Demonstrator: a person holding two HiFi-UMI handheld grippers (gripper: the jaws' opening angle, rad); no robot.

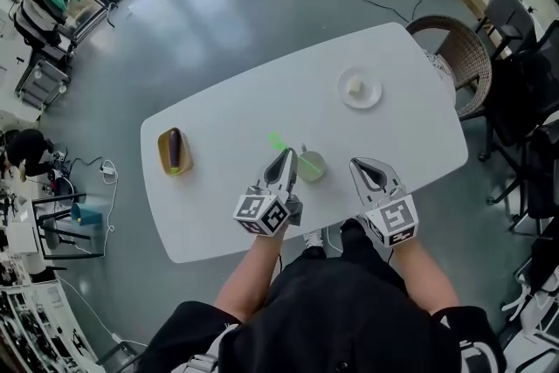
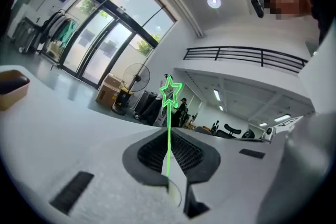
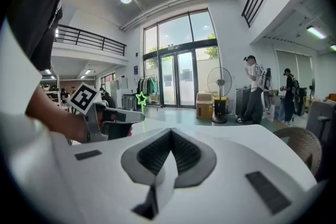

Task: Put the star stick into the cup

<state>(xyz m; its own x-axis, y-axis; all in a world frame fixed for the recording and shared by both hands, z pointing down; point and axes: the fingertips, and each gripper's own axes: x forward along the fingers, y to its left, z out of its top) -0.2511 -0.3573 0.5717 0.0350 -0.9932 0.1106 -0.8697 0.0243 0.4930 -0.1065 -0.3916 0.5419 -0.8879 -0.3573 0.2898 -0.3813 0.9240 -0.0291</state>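
Note:
The star stick [image 1: 276, 141] is a thin bright green rod with an outlined star [image 2: 170, 91] at its top. My left gripper [image 1: 282, 156] is shut on its shaft, and the star points up and away beyond the fingertips [image 2: 168, 136]. The pale green cup [image 1: 310, 166] stands on the white table [image 1: 227, 113] just right of the left gripper's tip, and the stick is outside it. My right gripper [image 1: 367, 169] hovers to the right of the cup, shut with nothing in it [image 3: 170, 134]. From the right gripper view I see the left gripper [image 3: 113, 118] holding the star [image 3: 141, 98].
A white plate [image 1: 360, 89] with a small pale item lies farther back on the table. A yellow dish with a dark eggplant [image 1: 174, 151] sits near the left end. A wicker chair [image 1: 454, 48] stands at the table's far right corner. The table's front edge is close to my body.

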